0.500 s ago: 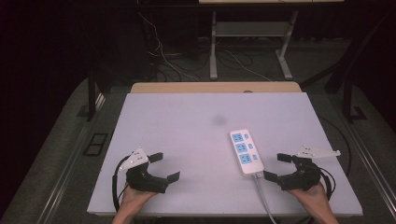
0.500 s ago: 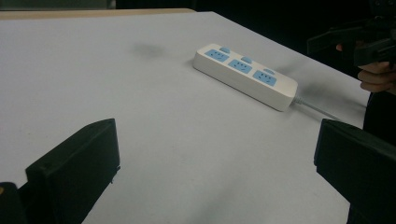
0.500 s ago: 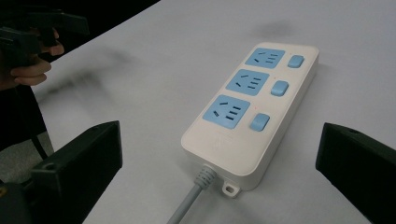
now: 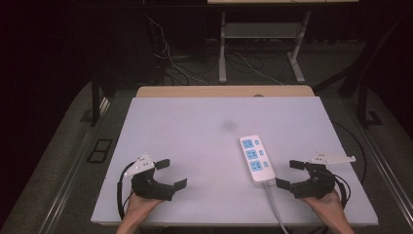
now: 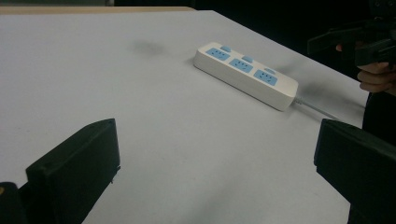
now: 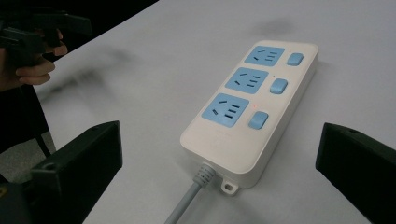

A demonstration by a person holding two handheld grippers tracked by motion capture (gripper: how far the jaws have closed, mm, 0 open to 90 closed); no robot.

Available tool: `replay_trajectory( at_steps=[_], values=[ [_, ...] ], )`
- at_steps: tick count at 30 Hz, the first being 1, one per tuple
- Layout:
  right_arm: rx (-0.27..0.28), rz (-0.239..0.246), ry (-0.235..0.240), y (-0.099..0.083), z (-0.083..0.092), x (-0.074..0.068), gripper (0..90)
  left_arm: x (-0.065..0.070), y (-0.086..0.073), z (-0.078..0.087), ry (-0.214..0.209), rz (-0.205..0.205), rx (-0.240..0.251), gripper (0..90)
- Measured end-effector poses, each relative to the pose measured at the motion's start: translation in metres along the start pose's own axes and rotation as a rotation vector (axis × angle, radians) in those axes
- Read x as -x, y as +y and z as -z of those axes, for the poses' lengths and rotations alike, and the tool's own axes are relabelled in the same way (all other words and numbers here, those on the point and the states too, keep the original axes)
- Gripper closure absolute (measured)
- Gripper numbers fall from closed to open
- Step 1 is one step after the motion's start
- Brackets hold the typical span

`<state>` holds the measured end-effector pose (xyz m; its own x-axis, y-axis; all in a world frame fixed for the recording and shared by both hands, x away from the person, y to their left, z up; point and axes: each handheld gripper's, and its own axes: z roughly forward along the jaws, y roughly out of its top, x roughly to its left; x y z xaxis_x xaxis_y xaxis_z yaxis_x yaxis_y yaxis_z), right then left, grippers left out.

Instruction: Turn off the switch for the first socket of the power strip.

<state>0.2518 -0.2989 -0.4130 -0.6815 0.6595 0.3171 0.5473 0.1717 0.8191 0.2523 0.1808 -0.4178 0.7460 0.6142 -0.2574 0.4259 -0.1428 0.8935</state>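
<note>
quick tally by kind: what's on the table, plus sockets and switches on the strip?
Power strip: 1
Blue sockets on it: 3
Blue switches on it: 3
Hand-held grippers, left and right, both open: 2
Total: 3 things on the table, counting the strip with its sockets and switches as one.

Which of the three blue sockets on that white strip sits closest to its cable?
The socket at the power strip's cable end, just above where the grey cable leaves. The other two lie farther up the strip.

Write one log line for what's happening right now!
left gripper: open, empty | right gripper: open, empty | power strip: on table, untouched
</note>
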Motion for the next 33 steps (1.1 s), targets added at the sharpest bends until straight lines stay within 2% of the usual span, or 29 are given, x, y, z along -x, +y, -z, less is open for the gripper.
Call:
replay_trajectory(
  at_steps=[18, 33],
  values=[
    [-0.047, -0.005, -0.007, 0.004, -0.001, 0.001, 0.4, 0.0, -0.002, -0.005, -0.001, -0.001, -0.022, 0.4],
    [-0.104, -0.001, 0.003, 0.017, -0.001, 0.005, 0.4, -0.003, -0.003, -0.003, 0.005, 0.01, -0.023, 0.6]
  ],
)
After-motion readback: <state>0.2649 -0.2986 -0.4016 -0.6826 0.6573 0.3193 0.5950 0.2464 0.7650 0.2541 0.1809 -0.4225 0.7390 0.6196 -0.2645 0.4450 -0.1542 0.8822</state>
